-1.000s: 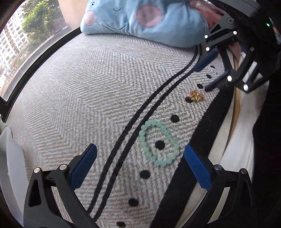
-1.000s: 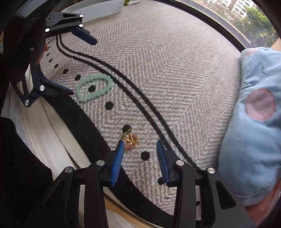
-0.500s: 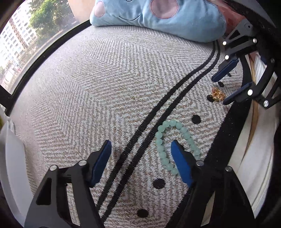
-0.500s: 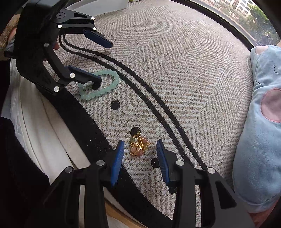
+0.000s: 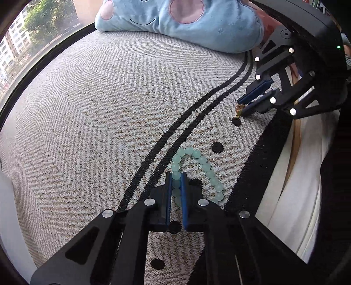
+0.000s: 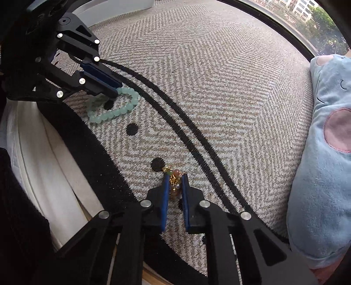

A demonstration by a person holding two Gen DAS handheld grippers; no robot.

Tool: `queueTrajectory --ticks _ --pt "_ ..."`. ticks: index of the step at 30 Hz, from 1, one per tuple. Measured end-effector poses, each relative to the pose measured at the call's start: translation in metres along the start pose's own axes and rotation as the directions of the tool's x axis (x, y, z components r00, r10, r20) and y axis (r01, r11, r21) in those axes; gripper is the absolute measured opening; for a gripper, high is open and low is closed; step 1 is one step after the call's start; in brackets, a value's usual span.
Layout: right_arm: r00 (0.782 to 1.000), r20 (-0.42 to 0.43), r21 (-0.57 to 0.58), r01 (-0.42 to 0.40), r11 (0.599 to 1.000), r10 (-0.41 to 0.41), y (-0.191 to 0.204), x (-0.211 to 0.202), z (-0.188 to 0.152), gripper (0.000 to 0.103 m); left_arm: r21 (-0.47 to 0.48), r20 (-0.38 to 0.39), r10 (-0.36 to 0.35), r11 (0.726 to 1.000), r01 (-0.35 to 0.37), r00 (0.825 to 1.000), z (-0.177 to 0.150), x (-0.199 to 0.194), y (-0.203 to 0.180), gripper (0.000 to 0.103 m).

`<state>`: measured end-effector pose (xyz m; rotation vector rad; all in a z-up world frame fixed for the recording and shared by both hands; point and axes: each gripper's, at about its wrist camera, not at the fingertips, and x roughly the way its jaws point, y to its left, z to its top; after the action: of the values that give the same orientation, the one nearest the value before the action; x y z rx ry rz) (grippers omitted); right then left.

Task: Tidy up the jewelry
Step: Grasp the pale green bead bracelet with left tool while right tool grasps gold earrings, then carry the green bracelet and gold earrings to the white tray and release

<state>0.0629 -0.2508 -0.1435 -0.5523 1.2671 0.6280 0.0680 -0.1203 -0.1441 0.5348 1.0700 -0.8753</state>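
A pale green bead bracelet (image 5: 203, 163) lies on the herringbone rug (image 5: 98, 109). My left gripper (image 5: 176, 175) is shut on the left side of its loop, with the rest resting on the rug. It also shows in the right wrist view (image 6: 114, 111), where the left gripper (image 6: 116, 91) pinches it. A small gold piece of jewelry with orange and green beads (image 6: 174, 178) sits between the pads of my right gripper (image 6: 175, 176), which is shut on it. In the left wrist view the right gripper (image 5: 240, 107) holds that gold piece (image 5: 238, 109) at the rug.
A light blue plush pillow (image 5: 186, 19) lies at the rug's far end, also in the right wrist view (image 6: 324, 153). The rug has two black curved lines, black dots and a black border (image 6: 92, 157). White bedding (image 6: 43, 157) lies beside the border.
Both grippers have closed: the left onto the green bracelet's side, the right onto the gold jewelry. Both were open around their pieces half a second ago.
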Motion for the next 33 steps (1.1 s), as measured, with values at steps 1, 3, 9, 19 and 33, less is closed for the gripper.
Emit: queueTrajectory --ticks 1,3,9,19,33 --pt "1.000 0.000 -0.007 0.006 1.000 -0.006 0.001 0.000 0.000 0.011 0.000 0.001 -0.005 1.000 0.005 1.000 0.000 0.000 0.000 0.008" --pt "1.000 0.000 -0.017 0.015 1.000 -0.015 0.002 0.000 0.001 0.011 -0.001 0.001 -0.003 1.000 0.003 1.000 0.000 0.001 0.001 0.008" --pt "1.000 0.013 0.023 -0.003 1.000 0.003 -0.003 -0.004 0.001 0.009 -0.020 -0.001 0.004 1.000 -0.004 1.000 0.002 0.002 0.002 0.008" --pt "0.996 0.086 0.070 0.018 0.997 -0.024 -0.013 -0.033 0.013 0.009 -0.022 0.056 0.012 1.000 -0.011 0.998 0.013 -0.029 0.010 0.008" --pt "0.972 0.229 -0.032 0.053 0.998 -0.044 0.018 -0.087 0.107 0.009 -0.113 0.134 0.161 0.983 -0.146 0.978 -0.015 -0.126 0.066 0.008"
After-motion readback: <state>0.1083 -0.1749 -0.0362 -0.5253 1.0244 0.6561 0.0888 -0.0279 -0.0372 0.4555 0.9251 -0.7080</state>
